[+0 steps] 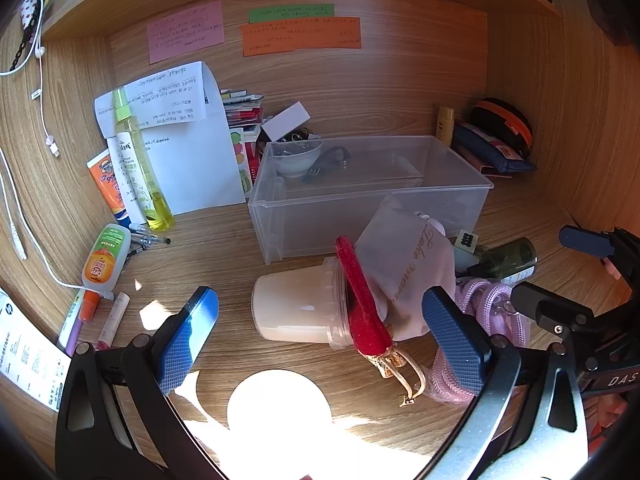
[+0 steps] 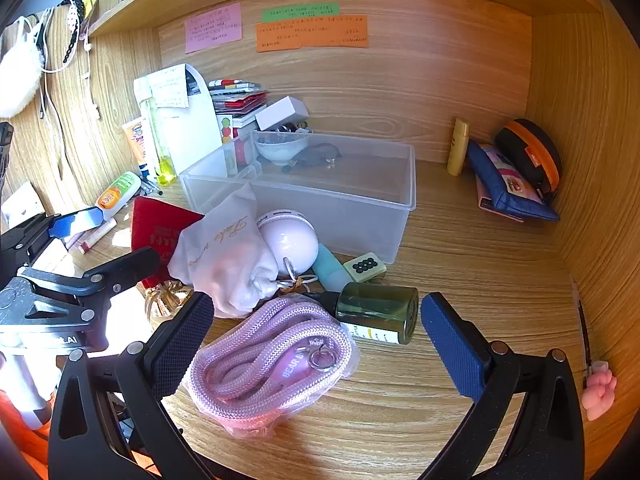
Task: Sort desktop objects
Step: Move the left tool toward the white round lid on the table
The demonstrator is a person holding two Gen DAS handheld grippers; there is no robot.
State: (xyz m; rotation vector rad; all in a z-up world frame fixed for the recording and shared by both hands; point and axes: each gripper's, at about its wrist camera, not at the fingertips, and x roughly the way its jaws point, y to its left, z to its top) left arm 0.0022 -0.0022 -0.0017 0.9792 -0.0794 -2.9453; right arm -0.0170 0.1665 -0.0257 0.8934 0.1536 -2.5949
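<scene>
My left gripper (image 1: 324, 340) is open low over the desk. Between and just beyond its fingers a white jar (image 1: 296, 308) lies on its side, with a red pouch (image 1: 362, 304) leaning on its mouth and a white cloth bag (image 1: 404, 264) behind. My right gripper (image 2: 316, 346) is open around a bagged pink rope (image 2: 272, 360). A green bottle (image 2: 376, 312) lies just past the rope. A clear plastic box (image 2: 404, 200) behind holds a white bowl (image 2: 280, 146) and a dark item. Each gripper shows in the other's view: right gripper (image 1: 560, 270), left gripper (image 2: 108, 240).
A pale pink ball (image 2: 290, 240), a teal tube (image 2: 330, 268) and a dotted tile (image 2: 365, 266) lie before the box. Bottles and tubes (image 1: 140, 168), pens and papers crowd the left. A blue pencil case (image 2: 504, 188) and an orange-black case (image 2: 528, 152) sit back right. Wooden walls enclose the desk.
</scene>
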